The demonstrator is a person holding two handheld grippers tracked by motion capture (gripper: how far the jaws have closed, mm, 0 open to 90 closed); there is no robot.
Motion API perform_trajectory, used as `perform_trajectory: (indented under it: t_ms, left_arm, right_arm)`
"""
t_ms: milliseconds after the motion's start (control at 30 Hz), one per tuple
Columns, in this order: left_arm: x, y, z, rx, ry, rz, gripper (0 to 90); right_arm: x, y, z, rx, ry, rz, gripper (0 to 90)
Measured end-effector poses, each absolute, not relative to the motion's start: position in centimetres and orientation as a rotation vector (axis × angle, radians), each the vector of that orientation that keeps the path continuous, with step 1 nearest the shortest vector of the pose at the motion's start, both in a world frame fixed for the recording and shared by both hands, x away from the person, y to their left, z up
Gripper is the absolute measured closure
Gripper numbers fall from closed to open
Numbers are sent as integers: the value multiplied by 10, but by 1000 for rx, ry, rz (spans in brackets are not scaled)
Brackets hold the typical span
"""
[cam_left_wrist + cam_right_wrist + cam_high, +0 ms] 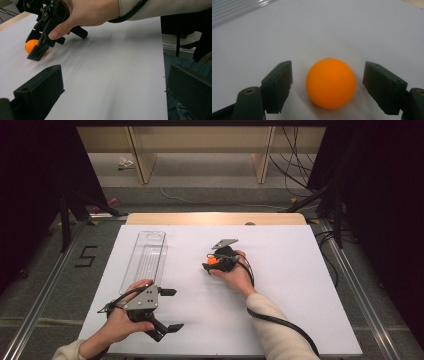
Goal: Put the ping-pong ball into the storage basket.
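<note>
An orange ball [330, 83] rests on the white table surface [290, 270] near its middle. My right gripper [329, 75] straddles it, one black jaw on each side, with a visible gap between each pad and the ball. The high view shows the ball [212, 261] as an orange spot under the right gripper [210, 265], which a hand holds low over the table. From the left gripper view, the ball [31, 46] peeks out beside the right gripper [35, 48]. My left gripper [175, 309] lies at the front left, jaws wide apart, nothing between them [115, 82].
A clear, long plastic tray [145, 257] lies on the left part of the table, just beyond the left hand. The table's front edge [225, 354] runs close behind both forearms. Dark frames and cables stand beyond the table's sides.
</note>
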State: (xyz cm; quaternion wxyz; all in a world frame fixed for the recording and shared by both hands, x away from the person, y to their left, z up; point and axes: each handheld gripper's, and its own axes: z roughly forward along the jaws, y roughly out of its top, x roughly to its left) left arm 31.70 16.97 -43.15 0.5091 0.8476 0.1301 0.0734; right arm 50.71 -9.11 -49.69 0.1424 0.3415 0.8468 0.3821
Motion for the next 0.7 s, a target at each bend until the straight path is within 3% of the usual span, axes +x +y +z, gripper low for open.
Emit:
perform_trajectory:
  t_ms: [700]
  left_arm:
    - [317,170,-432,2043,312,176,7]
  right_arm:
    - [508,-93,-499,1000,2448,1097,405]
